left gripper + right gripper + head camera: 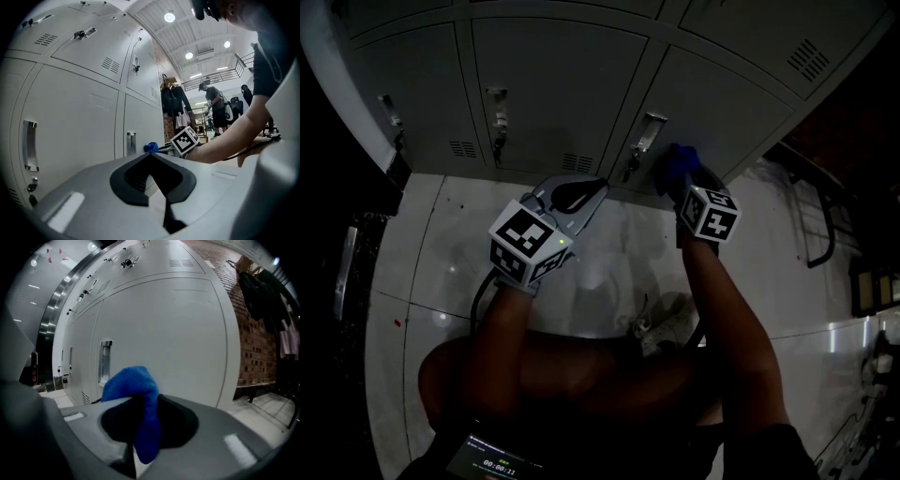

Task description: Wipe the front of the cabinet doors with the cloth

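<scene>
A blue cloth (136, 399) is clamped in my right gripper (140, 427), bunched over the jaw tips and hanging down between them. In the head view the blue cloth (675, 169) is held against the bottom of a grey cabinet door (722, 103), beside its handle (645, 136). The same door (178, 333) fills the right gripper view. My left gripper (581, 194) hangs shut and empty a little before the middle door (553, 84). In the left gripper view the left gripper (152, 157) has its jaws together, and the blue cloth (150, 147) shows beyond.
A row of grey locker doors (75, 117) with handles and vents runs along the wall. The floor (600, 272) is pale and glossy. A brick wall with hanging clothes (173, 101) stands past the lockers, and people (213, 105) stand far off. My legs and a shoe (666, 323) are below.
</scene>
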`<act>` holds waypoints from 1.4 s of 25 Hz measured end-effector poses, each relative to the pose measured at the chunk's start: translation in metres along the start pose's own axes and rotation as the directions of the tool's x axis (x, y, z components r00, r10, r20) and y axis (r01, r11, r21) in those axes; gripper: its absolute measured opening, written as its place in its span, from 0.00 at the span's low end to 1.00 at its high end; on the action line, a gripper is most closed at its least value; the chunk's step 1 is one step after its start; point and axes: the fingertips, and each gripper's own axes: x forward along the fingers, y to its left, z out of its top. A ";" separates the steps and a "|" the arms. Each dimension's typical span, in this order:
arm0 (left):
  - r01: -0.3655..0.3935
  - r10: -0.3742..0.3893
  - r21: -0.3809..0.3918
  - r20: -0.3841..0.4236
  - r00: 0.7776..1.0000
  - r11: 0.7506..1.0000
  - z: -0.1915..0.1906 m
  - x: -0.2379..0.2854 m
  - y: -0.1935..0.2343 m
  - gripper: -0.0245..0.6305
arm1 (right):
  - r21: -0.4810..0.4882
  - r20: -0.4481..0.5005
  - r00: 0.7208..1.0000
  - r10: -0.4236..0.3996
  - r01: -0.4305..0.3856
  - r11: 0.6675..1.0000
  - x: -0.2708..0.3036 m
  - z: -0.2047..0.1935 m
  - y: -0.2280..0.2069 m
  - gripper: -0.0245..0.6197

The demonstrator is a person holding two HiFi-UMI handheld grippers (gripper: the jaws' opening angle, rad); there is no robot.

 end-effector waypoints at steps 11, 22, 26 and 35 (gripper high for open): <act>0.003 -0.003 0.006 -0.014 1.000 1.000 -0.004 0.002 -0.001 0.04 | 0.062 -0.027 0.981 -0.194 0.195 0.979 -0.026 -0.027 -0.112 0.16; -0.003 0.003 0.006 -0.016 1.000 1.000 -0.004 0.002 0.001 0.04 | 0.078 0.003 0.982 -0.190 0.189 0.979 -0.041 -0.021 -0.097 0.16; -0.008 0.008 0.004 -0.015 1.000 1.000 -0.004 0.001 0.002 0.04 | 0.065 0.043 0.997 -0.062 0.059 0.996 -0.038 -0.005 -0.033 0.16; -0.039 0.039 -0.011 -0.010 0.999 0.999 -0.002 -0.003 0.008 0.04 | 0.042 0.035 0.980 0.193 -0.195 0.980 -0.014 -0.009 0.120 0.16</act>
